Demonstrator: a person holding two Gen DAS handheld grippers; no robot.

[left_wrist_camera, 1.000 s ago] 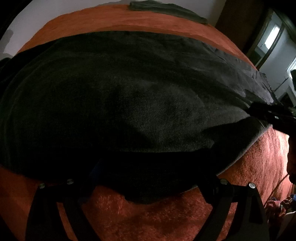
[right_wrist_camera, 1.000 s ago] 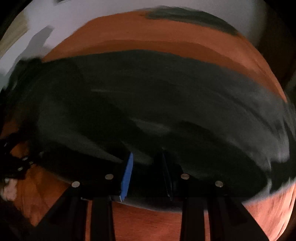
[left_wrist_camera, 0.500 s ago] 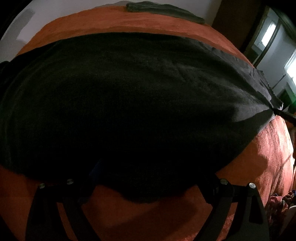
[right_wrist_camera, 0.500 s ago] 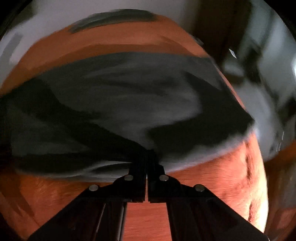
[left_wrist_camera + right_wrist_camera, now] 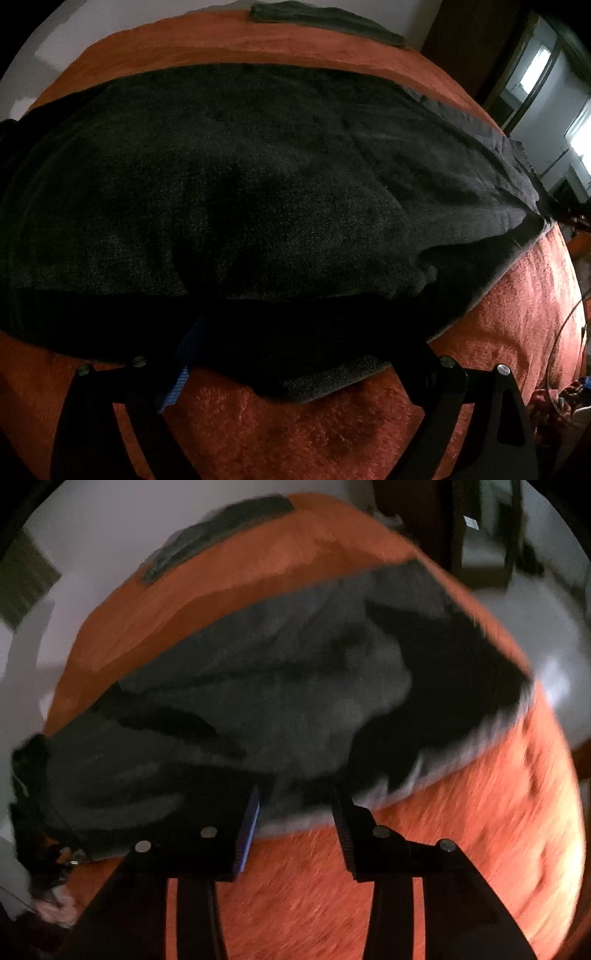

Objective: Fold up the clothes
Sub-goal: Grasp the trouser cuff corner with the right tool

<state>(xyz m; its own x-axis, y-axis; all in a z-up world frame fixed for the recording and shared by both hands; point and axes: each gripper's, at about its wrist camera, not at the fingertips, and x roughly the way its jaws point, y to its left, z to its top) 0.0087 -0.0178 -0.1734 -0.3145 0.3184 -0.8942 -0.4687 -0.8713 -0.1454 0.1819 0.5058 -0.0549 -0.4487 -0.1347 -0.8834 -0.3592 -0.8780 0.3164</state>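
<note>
Two hand-held tongs, one garment, one bed.

Item 1: dark grey garment (image 5: 258,192), heavy twill cloth, spread wide across an orange fleece blanket (image 5: 314,424). It lies directly ahead of both tongs and fills most of each view. Its near hem droops toward the tongs; a folded-over layer shows on the right part in the left wrist view. In the right wrist view the cloth is rumpled, with a darker flap (image 5: 443,664) turned over at the far right.

Item 2: left gripper (image 5: 295,369), fingers spread wide, one on either side of the near hem. The garment's edge drapes over the tips, so contact cannot be told; nothing is pinched between them. A blue pad (image 5: 184,362) shows on the inner face of the left finger.

Item 3: right gripper (image 5: 295,812), fingers parted, tips at the garment's near edge, cloth lying in the gap but not clamped. Blue pad (image 5: 249,830) on its left finger. View blurred.

Item 4: second folded cloth (image 5: 325,20), grey-green, at the far edge of the blanket, well beyond the tongs, apart from the garment.

Item 5: pale wall (image 5: 110,33) beyond the bed; doorway (image 5: 535,74) far right of the left tongs.
</note>
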